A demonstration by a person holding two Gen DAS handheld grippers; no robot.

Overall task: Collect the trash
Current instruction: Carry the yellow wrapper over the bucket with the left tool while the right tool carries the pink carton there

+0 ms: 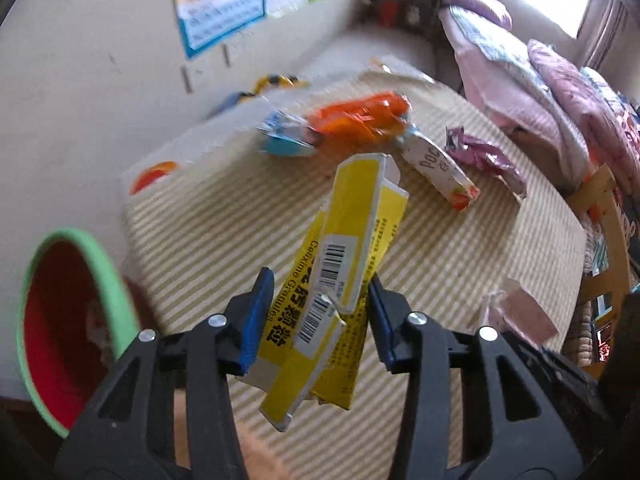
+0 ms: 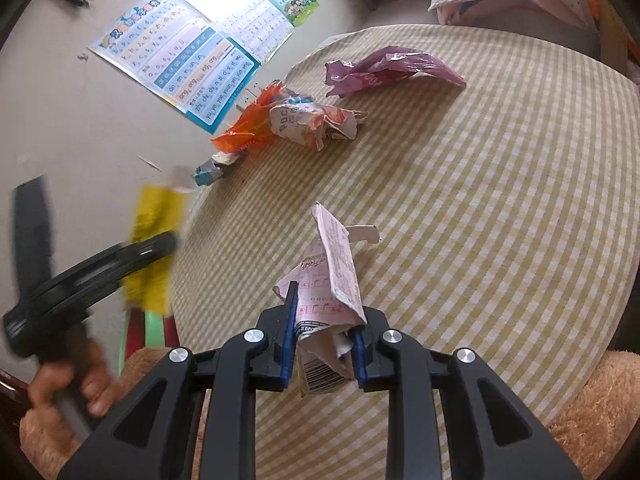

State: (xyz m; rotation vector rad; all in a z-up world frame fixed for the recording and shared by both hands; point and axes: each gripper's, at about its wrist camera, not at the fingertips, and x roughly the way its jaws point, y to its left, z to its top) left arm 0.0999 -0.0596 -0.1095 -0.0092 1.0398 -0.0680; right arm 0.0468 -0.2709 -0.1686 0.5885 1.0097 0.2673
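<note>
**Both tongs loaded; drop into bin pending**

Left tongs (image 1: 316, 320) are clamping a flattened yellow carton (image 1: 340, 272), blue pads pressing on both of its sides. The carton is sticking up and forward from the pads, held clear above the checked desk (image 1: 224, 216). The bin (image 1: 60, 320), green rim and red inside, is sitting down and to the left of these tongs, beside the desk edge.

Right tongs (image 2: 324, 344) are clamped on a crumpled pink carton (image 2: 332, 280), which is bunching between the pads and poking forward over the desk. The left tongs are showing blurred at the far left of the right wrist view, so they are probably moving.

Trash remaining on the desk, all well ahead of both tongs: orange wrapper (image 1: 360, 116), blue-white wrapper (image 1: 284, 136), white snack box (image 1: 436, 172), purple wrapper (image 1: 484, 156).

Judgement on the step in hand: carrying the yellow carton to the bin.
- Keeping the squeeze steady; flat card is slipping easily when tilted.
- Bringing the pads fully over the red opening before releasing, since the long carton could catch the green rim and tip out.
- Pointing the carton's lower end down into the bin first.
- Holding the right tongs back, clear of the left arm's path, then following with the pink carton.
</note>
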